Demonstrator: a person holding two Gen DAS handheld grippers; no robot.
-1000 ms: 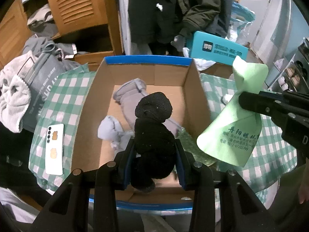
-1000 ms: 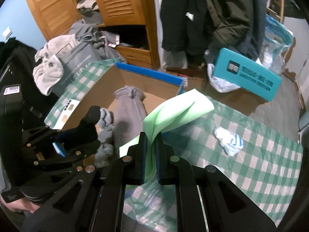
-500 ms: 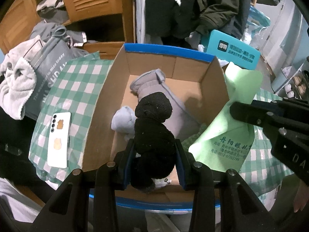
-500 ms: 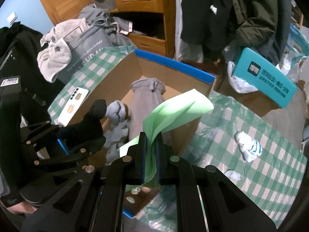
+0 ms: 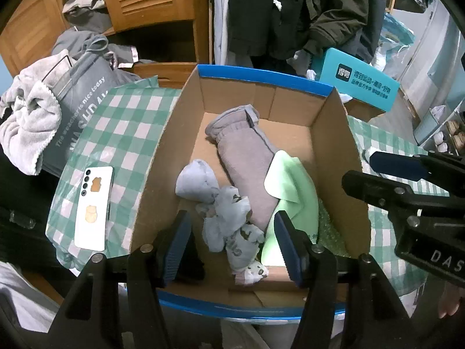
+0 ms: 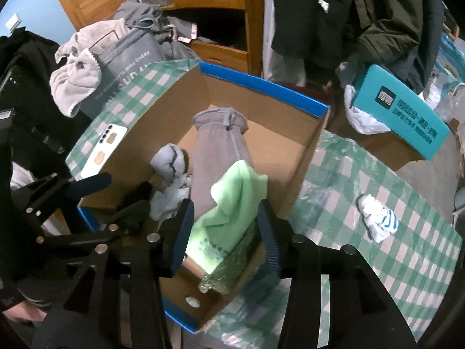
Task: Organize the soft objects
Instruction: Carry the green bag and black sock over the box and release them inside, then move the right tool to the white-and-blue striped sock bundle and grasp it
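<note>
A cardboard box with a blue rim (image 5: 331, 133) (image 6: 261, 84) stands on the checked tablecloth. In it lie a grey sock (image 5: 247, 160) (image 6: 218, 142), pale blue socks (image 5: 226, 215) (image 6: 168, 163), a green cloth (image 5: 293, 192) (image 6: 232, 203) and a black sock (image 5: 189, 258) (image 6: 139, 197) at the near left corner. My left gripper (image 5: 232, 241) is open and empty over the box's near end. My right gripper (image 6: 226, 235) is open and empty just above the green cloth; it also shows in the left wrist view (image 5: 407, 174). A white and blue sock (image 6: 377, 221) lies on the cloth to the right.
A white phone (image 5: 93, 206) lies on the tablecloth (image 5: 116, 133) left of the box. A grey bag with towels (image 5: 58, 110) stands at far left. A teal box (image 5: 360, 84) and hanging coats (image 5: 290, 14) are behind. Wooden cabinets stand at the back left.
Both grippers have opened. The black sock dropped from my left gripper into the box's near left corner. The green cloth dropped from my right gripper into the box.
</note>
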